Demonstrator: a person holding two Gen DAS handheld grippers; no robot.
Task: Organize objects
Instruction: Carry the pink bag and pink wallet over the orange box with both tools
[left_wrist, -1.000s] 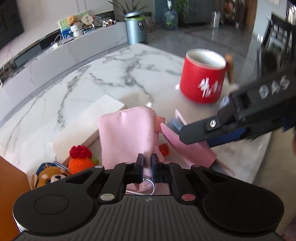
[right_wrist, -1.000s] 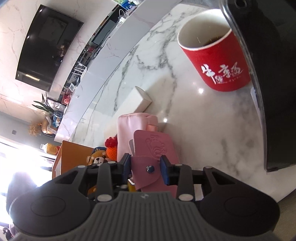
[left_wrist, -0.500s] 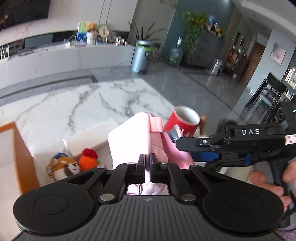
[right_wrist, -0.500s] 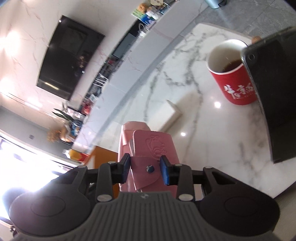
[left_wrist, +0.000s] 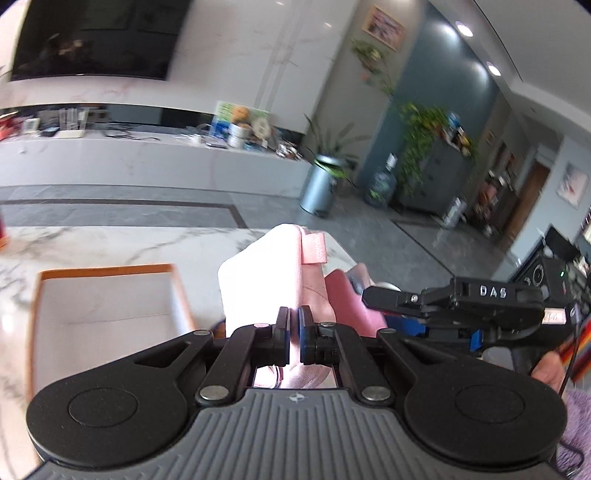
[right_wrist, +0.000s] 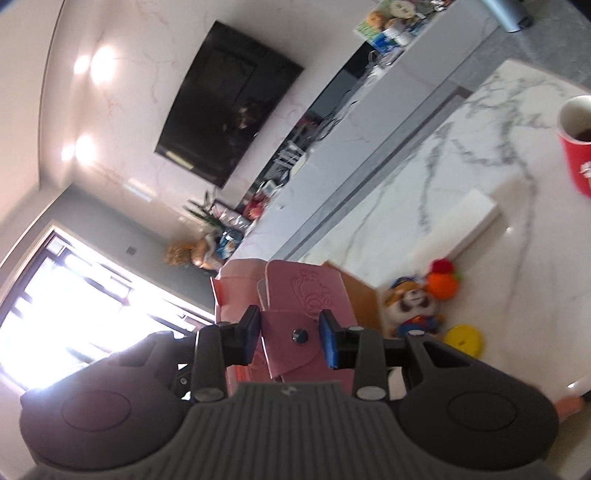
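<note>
Both pink items hang in the air above the marble table (right_wrist: 461, 155). My left gripper (left_wrist: 294, 332) is shut on the lower edge of a pale pink fabric pouch (left_wrist: 266, 273), which stands up beyond the fingers. My right gripper (right_wrist: 290, 336) is shut on a darker pink snap-button wallet (right_wrist: 306, 291) with an embossed figure. The wallet (left_wrist: 343, 295) sits right beside the pouch (right_wrist: 236, 280); whether they touch I cannot tell. In the left wrist view the right gripper (left_wrist: 369, 295) reaches in from the right, with a person's hand (left_wrist: 550, 373) behind it.
An orange-rimmed box (left_wrist: 103, 306) with a white inside lies on the table below left. On the table stand a plush bear (right_wrist: 413, 306), an orange knitted toy (right_wrist: 443, 280), a yellow disc (right_wrist: 463, 339), a white box (right_wrist: 458, 229) and a red cup (right_wrist: 578, 147).
Both grippers have risen with the pouch and wallet, away from the table. The left view has swung left: the red cup is gone from it and the orange-rimmed box has come in.
</note>
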